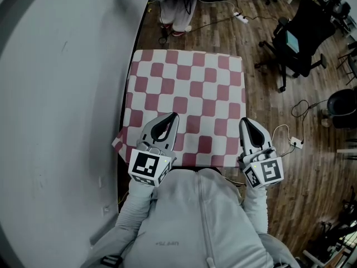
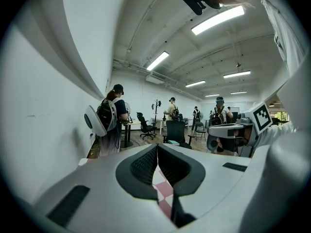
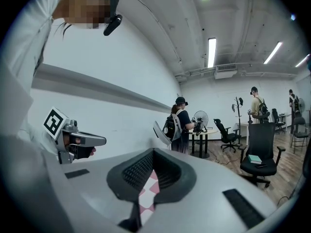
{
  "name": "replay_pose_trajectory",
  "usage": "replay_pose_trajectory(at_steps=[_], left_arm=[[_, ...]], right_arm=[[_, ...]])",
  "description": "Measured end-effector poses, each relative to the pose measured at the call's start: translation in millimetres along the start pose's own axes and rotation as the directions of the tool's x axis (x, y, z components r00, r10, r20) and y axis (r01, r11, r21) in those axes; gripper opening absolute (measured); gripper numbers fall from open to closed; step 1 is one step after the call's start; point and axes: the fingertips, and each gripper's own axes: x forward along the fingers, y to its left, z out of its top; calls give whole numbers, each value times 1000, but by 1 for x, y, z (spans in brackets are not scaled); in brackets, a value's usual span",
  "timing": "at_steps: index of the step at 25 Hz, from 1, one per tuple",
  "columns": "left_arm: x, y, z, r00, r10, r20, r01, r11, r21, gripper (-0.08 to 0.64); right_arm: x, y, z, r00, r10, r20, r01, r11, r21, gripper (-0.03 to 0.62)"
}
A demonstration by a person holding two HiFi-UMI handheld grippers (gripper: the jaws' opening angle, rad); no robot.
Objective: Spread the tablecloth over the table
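We are holding both grippers low in front of our chest, forearms in grey sleeves (image 1: 139, 205) drawn in close to the body and pointing forward over the near edge of the table. The left gripper (image 1: 172, 118) is angling slightly inward, its tips hovering over the near left part of the tablecloth (image 1: 187, 88), with its marker cube (image 1: 149, 168) sitting just at the cloth's near edge. The right gripper (image 1: 244, 121) is lying almost parallel to it, along the cloth's right border, well apart from the left one.

In the left gripper view we are seeing the left gripper (image 2: 157, 147) with its jaws brought together at the tips and nothing pinched there; the checked tablecloth (image 2: 163, 186) is only showing through the gap lower down. The right gripper (image 3: 153, 152) is reading the same way: tips meeting, nothing caught between them, the tablecloth (image 3: 148, 191) visible beneath.

The red-and-white cloth is lying flat and covering the tabletop, beside the grey wall (image 1: 56, 94), with its near left corner (image 1: 118, 141) drooping over the edge. A black office chair (image 1: 301, 38) is standing on the wooden floor (image 1: 279, 166) to the right.
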Motion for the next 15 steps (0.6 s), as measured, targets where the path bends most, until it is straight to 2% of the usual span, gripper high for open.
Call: replay_pose_trajectory(at_steps=[15], left_arm=[[-3,-1,1,1000,-2,-3,2,1000,2,25]], right_arm=[[-2,3,-1,1000,14,-3,-14,999,48,21]])
